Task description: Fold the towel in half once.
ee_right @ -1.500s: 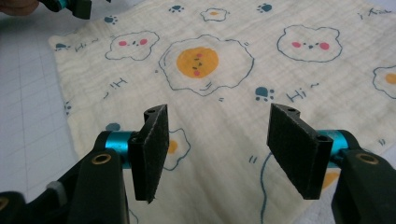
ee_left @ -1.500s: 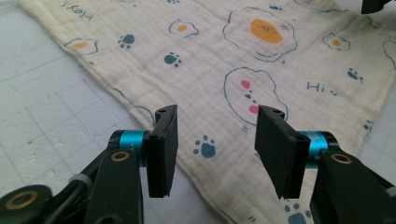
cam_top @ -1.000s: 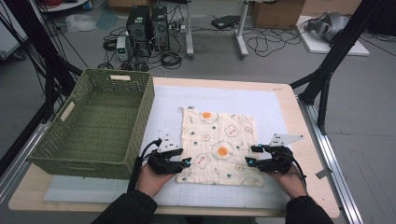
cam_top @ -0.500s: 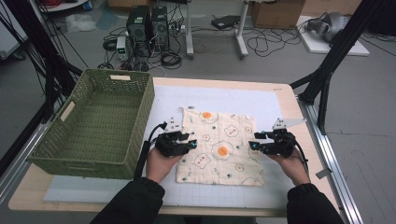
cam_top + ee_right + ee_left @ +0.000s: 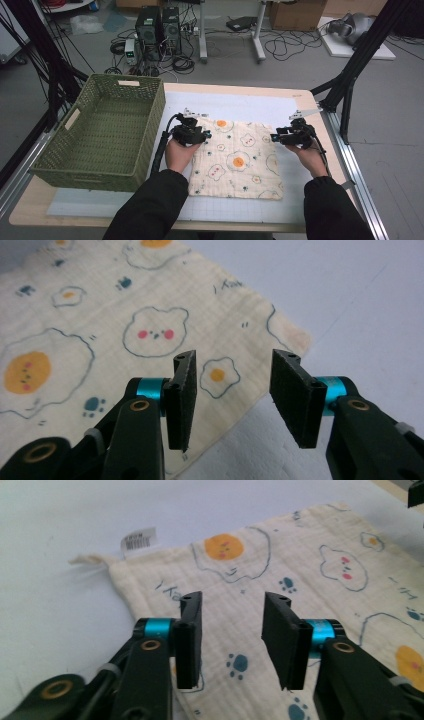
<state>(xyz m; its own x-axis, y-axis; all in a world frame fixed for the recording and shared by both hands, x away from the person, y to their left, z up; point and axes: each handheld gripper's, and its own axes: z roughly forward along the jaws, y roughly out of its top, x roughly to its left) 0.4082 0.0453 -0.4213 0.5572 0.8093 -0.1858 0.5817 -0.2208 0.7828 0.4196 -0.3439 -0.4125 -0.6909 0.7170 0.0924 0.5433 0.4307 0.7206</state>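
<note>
Both hands have travelled away from the person along the side edges of the cloth since the earlier high views, from its near corners up to its far corners, and both sets of jaws have just been closing, with nothing pinched between them. Nearest the person, the near hem of the muslin cloth (image 5: 235, 160) lies flat on the white grid mat (image 5: 240, 205). Farther out, the left gripper (image 5: 192, 134) hovers over the far left corner and the right gripper (image 5: 290, 136) over the far right corner. In the left gripper view the jaws stand apart above the fabric, with the sewn-in label (image 5: 138, 540) and the corner loop just beyond them. In the right gripper view the jaws are likewise apart, straddling the cloth edge near the corner (image 5: 295, 337). The green woven basket (image 5: 100, 135) stands just left of the cloth, at the table's left side. Handling judgement: the cloth appears thin, light and limp, with no stiffness; it will drape and fold under its own weight and is not fragile. The textured weave should grip well against the pads. Take hold at the two far corners, pinching a single layer close to the hem, so the sheet lifts evenly and does not bunch.
</note>
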